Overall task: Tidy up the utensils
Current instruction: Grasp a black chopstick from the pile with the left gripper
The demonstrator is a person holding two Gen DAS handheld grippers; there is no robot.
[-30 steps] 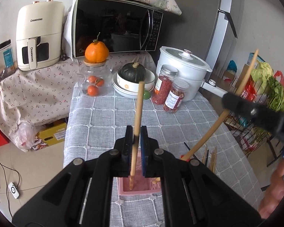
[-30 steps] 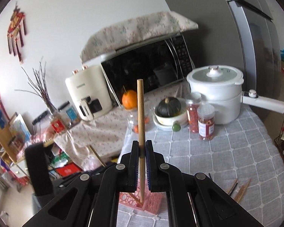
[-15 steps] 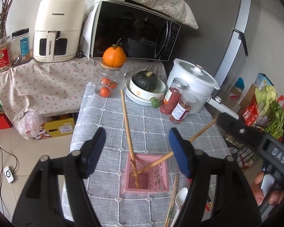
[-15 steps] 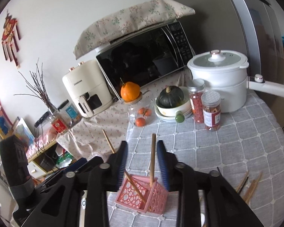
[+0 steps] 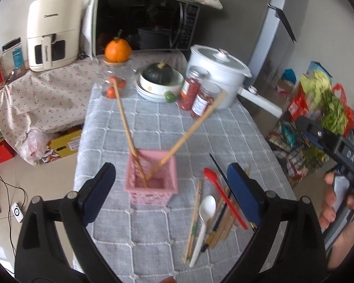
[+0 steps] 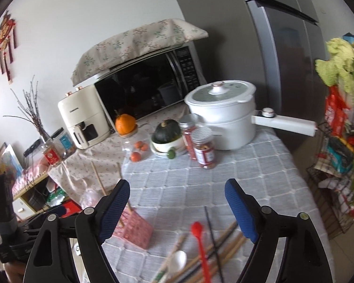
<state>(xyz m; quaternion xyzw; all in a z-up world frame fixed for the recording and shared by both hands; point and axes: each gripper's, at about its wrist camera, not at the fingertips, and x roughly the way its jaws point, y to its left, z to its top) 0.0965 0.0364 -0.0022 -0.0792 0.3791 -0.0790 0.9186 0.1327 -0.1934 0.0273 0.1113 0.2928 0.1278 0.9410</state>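
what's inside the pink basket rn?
Two wooden chopsticks stand in the pink basket, leaning apart, tips at its floor. Nothing else shows inside, though the near wall hides part of the bottom. Spoons and other chopsticks lie outside on the cloth.

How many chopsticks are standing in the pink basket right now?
2. One long wooden chopstick leans toward the basket's far-left side; the other wooden chopstick leans far-right. Both have their lower ends inside the pink perforated plastic basket. More lie loose on the grey checked tablecloth.
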